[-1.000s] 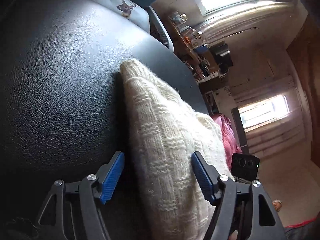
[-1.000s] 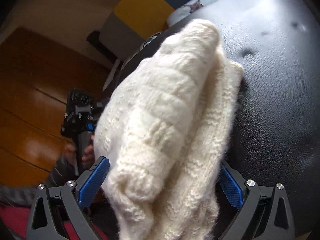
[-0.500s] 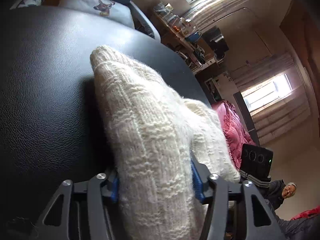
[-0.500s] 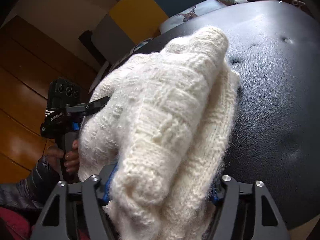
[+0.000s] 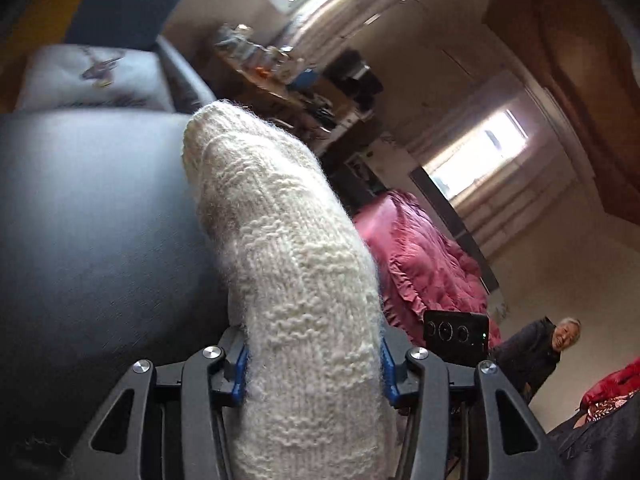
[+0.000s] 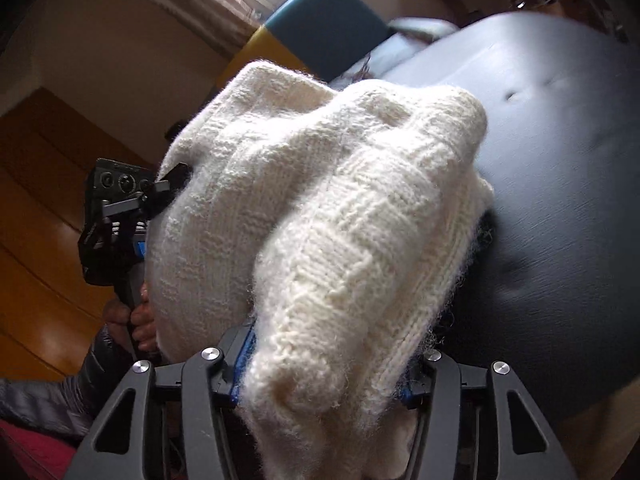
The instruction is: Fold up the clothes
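Cream knit sweater (image 6: 320, 208), one; left tool (image 5: 312, 364), right tool (image 6: 324, 376) both clamping it

Domestic interior, a lived-in home; indicators: a pink quilted bedspread (image 5: 420, 256) beneath a bright window (image 5: 476, 160); a cluttered wooden shelf (image 5: 280, 80) carrying household items; a pale cushion (image 5: 88, 80) with a printed motif beside black leather upholstery (image 5: 92, 208); wooden wardrobe panels (image 6: 40, 216); a seated person (image 5: 536, 356) in a dark jacket.
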`<state>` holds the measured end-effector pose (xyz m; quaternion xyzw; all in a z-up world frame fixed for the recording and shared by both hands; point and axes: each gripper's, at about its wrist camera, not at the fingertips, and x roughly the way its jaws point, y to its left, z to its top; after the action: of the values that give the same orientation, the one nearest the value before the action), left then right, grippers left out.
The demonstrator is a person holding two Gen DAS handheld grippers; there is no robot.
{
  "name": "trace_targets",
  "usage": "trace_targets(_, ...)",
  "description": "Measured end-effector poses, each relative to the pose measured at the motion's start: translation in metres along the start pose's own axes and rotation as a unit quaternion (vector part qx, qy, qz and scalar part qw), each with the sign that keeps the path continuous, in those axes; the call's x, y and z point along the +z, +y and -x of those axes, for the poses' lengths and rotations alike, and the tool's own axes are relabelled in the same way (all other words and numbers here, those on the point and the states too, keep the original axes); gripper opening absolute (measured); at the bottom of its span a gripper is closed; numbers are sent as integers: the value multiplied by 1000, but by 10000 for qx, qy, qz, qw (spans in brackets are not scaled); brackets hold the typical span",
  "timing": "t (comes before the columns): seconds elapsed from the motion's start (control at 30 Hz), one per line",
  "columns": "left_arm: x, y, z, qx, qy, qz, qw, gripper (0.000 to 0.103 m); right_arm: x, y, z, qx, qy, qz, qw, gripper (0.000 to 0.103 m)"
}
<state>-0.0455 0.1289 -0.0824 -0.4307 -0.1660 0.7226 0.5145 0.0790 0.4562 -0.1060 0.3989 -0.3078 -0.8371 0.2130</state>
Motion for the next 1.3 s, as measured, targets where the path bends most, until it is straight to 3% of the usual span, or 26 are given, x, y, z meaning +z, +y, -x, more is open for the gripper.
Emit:
trace_targets(0.2,49,-37,-53,-312,194,-363,9987,49,20,-9,50,-336,-673,-6,9972,55)
trace_targets(0.43,122,-83,-161,-189,616,-870,9941,49,57,-43,103,-1025,-1360,-87,9854,49)
trace_targets(0.57,122,-77,-243,514,1288,-1145,9837,49,51,-97,80,-1681,-950,-649,9790,47)
trace_targets(0.63,106,-59,-278,1357,1642,-1391,9671,52,39,-126,74,-1788,-827,-918,9761,47)
trace_targets(0.67,102,-52,-286,1556,1707,-1494,9614,56,32,-131,76,-1615,-988,-980,9770,44)
trace_targets(0.73,106,-46,-289,1425,1605,-1346,9674,58,21,-135,75,-1372,-1249,-1031,9772,44)
trace_targets(0.87,108,-57,-299,1551,1557,-1606,9622,60,19,-113,61,-1313,-1383,-994,9766,44)
trace_targets(1.0,111,-50,-290,1487,1562,-1225,9687,62,21,-109,65,-1249,-1372,-1131,9761,45)
trace_targets(1.13,117,-46,-263,1614,1423,-1138,9699,62,24,-112,89,-1516,-1435,-1106,9717,55)
trace_targets(1.3,124,-43,-224,1805,1065,-1008,9726,61,33,-83,128,-2141,-1800,-422,9592,56)
